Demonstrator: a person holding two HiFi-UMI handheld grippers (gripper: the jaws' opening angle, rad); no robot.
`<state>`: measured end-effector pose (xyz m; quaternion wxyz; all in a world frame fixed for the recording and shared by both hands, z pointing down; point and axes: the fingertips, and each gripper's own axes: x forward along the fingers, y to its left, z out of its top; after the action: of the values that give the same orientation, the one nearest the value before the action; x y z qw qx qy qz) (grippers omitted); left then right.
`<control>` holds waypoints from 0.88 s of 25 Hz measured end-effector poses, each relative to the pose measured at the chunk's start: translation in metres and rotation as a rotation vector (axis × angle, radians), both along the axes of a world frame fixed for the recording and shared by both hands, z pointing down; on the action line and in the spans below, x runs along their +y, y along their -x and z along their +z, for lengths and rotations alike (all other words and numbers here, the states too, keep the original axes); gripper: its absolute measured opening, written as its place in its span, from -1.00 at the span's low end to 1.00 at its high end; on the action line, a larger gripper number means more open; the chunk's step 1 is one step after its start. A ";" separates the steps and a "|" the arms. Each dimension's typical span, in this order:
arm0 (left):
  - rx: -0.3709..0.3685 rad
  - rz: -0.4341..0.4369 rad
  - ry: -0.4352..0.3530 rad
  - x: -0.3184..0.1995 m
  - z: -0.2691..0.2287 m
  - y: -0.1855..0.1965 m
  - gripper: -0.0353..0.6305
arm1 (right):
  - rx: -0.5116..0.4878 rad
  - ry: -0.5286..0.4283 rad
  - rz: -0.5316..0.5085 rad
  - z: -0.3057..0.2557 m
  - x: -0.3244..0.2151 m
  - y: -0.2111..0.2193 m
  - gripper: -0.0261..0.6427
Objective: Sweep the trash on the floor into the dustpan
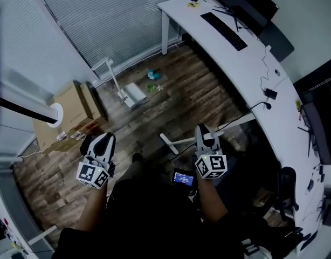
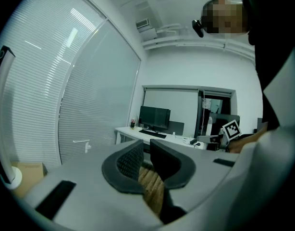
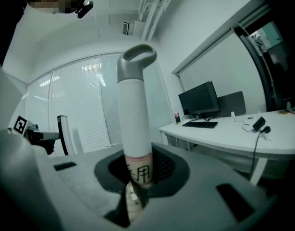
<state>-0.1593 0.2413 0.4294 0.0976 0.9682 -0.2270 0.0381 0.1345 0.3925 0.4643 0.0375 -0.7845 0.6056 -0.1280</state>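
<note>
Gripping a white cylindrical handle with a grey loop end (image 3: 134, 105), the right hand-held gripper (image 3: 138, 172) has both jaws clamped on the handle's printed section. In the head view, the loop end pokes out toward the left hand-held gripper (image 2: 143, 160). The left one's jaws are drawn almost together with only a thin slit, and nothing is between them. The white long-handled dustpan (image 1: 134, 94) sits on the wooden plank floor (image 1: 198, 90), well ahead of both grippers. Small teal and green trash scraps (image 1: 152, 77) lie just beside the dustpan, on the side facing the long white tabletop (image 1: 246, 69). A brown cardboard box (image 1: 74, 104) stands near the dustpan's opposite side.
</note>
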 end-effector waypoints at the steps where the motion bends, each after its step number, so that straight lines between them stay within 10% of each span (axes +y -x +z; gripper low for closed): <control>1: 0.003 -0.002 0.003 -0.001 0.000 -0.002 -0.78 | -0.001 -0.001 0.002 0.000 0.000 -0.003 -0.82; 22: 0.078 0.048 0.047 -0.084 0.016 -0.074 -0.78 | -0.012 0.057 0.068 0.007 -0.052 -0.078 -0.82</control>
<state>-0.0856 0.1571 0.4454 0.1280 0.9716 -0.1990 0.0079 0.2127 0.3408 0.4708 0.0231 -0.8046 0.5745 -0.1483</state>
